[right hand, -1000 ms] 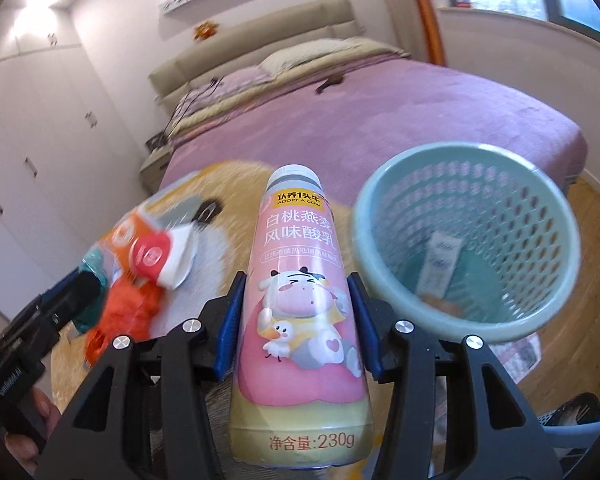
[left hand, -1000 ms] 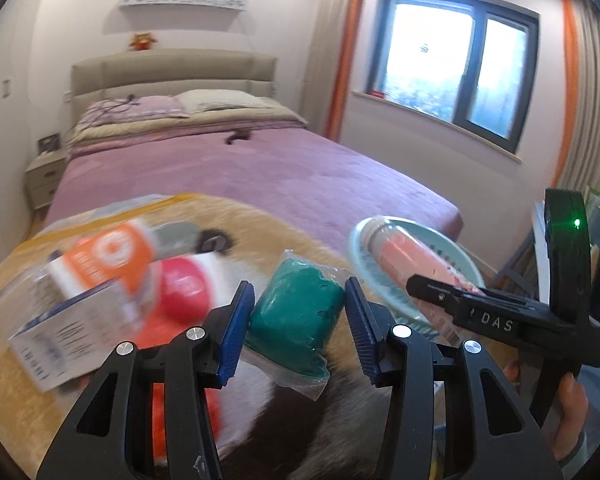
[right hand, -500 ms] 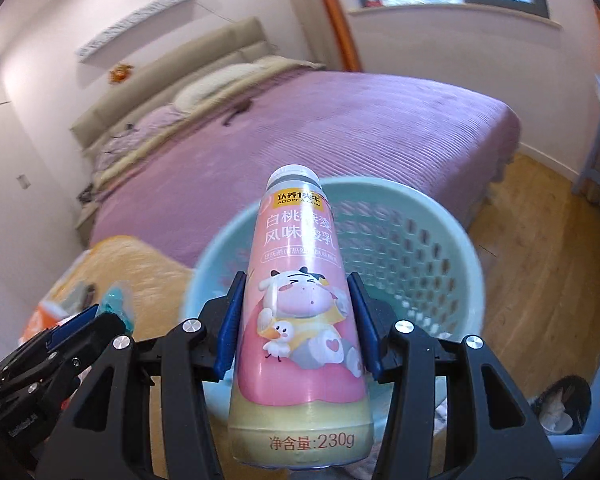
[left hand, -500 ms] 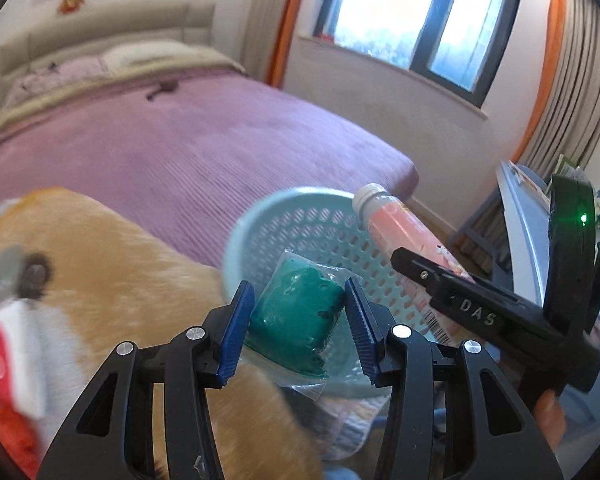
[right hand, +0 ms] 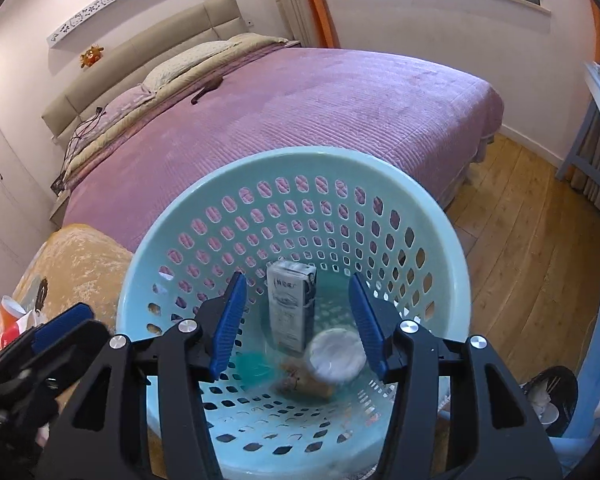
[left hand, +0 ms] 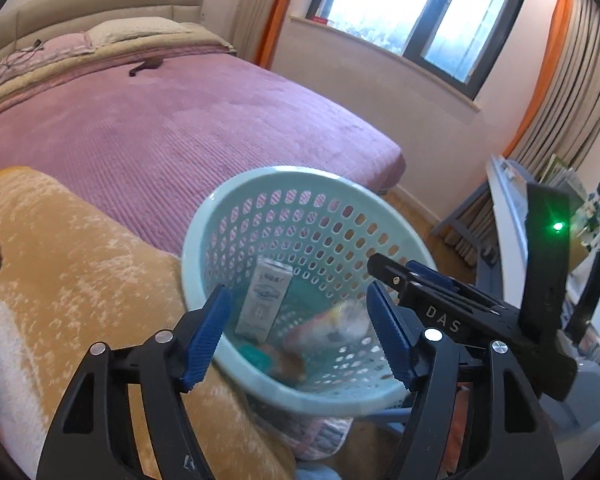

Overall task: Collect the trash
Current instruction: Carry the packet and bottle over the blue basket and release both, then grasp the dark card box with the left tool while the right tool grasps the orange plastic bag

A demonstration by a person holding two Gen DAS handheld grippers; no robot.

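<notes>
A: Left claw (left hand: 300,336)?
B: Mine's over the teal basket (left hand: 204,216), jaws apart and still widening, nothing between the pads. Green packet (left hand: 256,354) lies on the basket floor, about 7 o'clock of the white carton (left hand: 266,300).
A: Right claw (right hand: 298,320)?
B: Also over the basket (right hand: 432,216), jaws parting, nothing pressed. Pink bottle (right hand: 334,354) is blurred, down inside, cap toward me, at 5 o'clock of the carton (right hand: 290,304).
A: Surroundings?
B: Orange blanket (left hand: 80,264) at 9 o'clock of the basket, purple bed (right hand: 300,104) at 12.
</notes>
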